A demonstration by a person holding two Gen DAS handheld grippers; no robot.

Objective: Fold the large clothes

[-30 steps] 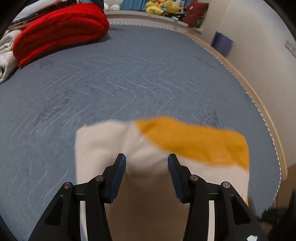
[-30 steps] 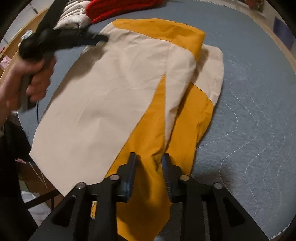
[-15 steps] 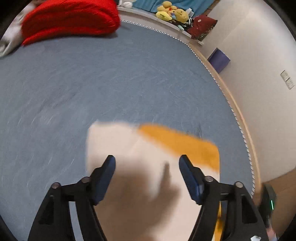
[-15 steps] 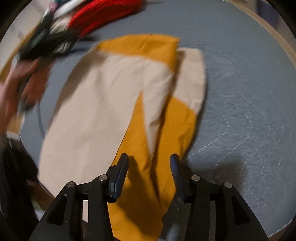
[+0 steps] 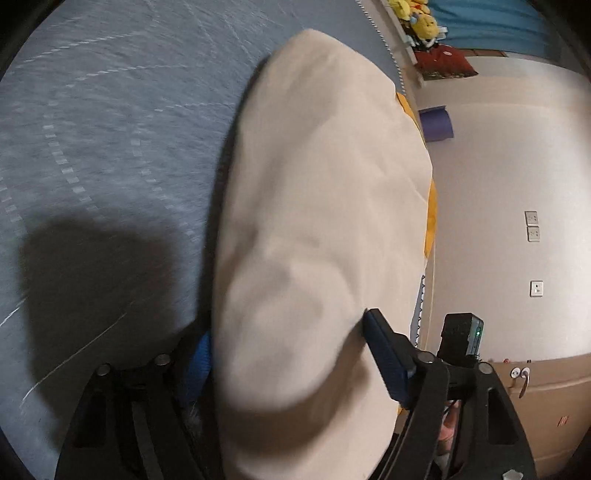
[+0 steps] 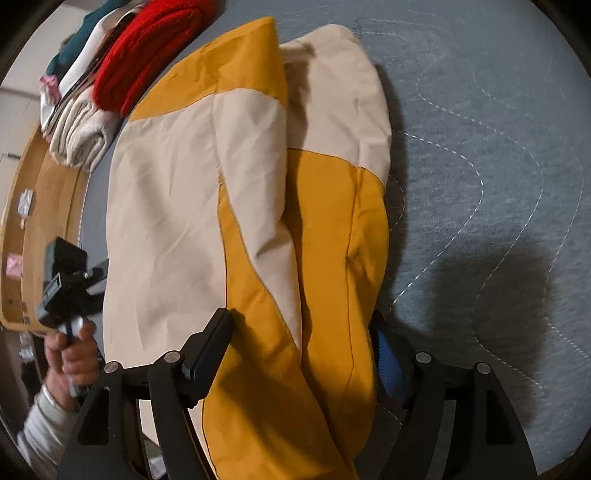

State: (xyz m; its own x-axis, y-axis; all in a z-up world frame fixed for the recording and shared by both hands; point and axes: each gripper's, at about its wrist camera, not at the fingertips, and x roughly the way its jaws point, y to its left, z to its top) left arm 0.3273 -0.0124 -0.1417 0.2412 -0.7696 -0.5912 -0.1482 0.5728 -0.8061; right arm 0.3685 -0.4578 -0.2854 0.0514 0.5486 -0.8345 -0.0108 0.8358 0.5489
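Garment: cream and mustard-yellow garment [image 6: 258, 206], partly folded, lies on the grey quilted bed cover [image 6: 480, 129] near its edge; one long panel is folded over the other, seam lines visible.
Garment, left wrist view: the cream cloth [image 5: 317, 229] fills the middle of the frame, blurred; a thin yellow edge shows along its right side.
Left gripper: [image 5: 291, 362] jaws have just been opening and stand wide apart, released. Cream cloth bulges up between the fingers; the right blue pad [image 5: 384, 358] is just beside the cloth; whether it touches cannot be told. The left pad is mostly hidden behind the fabric.
Right gripper: [image 6: 303, 354] jaws have just been opening, now spread wide, released. The yellow end of the garment lies between the fingers; the left finger [image 6: 207, 350] rests over the cloth, the right blue pad [image 6: 388, 362] sits at the garment's right edge.
Person: hand [image 6: 74, 350] with a pale sleeve holds the left gripper's handle, seen at lower left of the right wrist view.
Containers: no container can be made out.
Stack beside garment: red knit [image 6: 147, 55], cream fleece [image 6: 77, 136] and a dark green item [image 6: 74, 48], folded, lying at the far edge of the bed.
Background: plush toys [image 5: 417, 18] on a ledge; white wall [image 5: 517, 166] with sockets.
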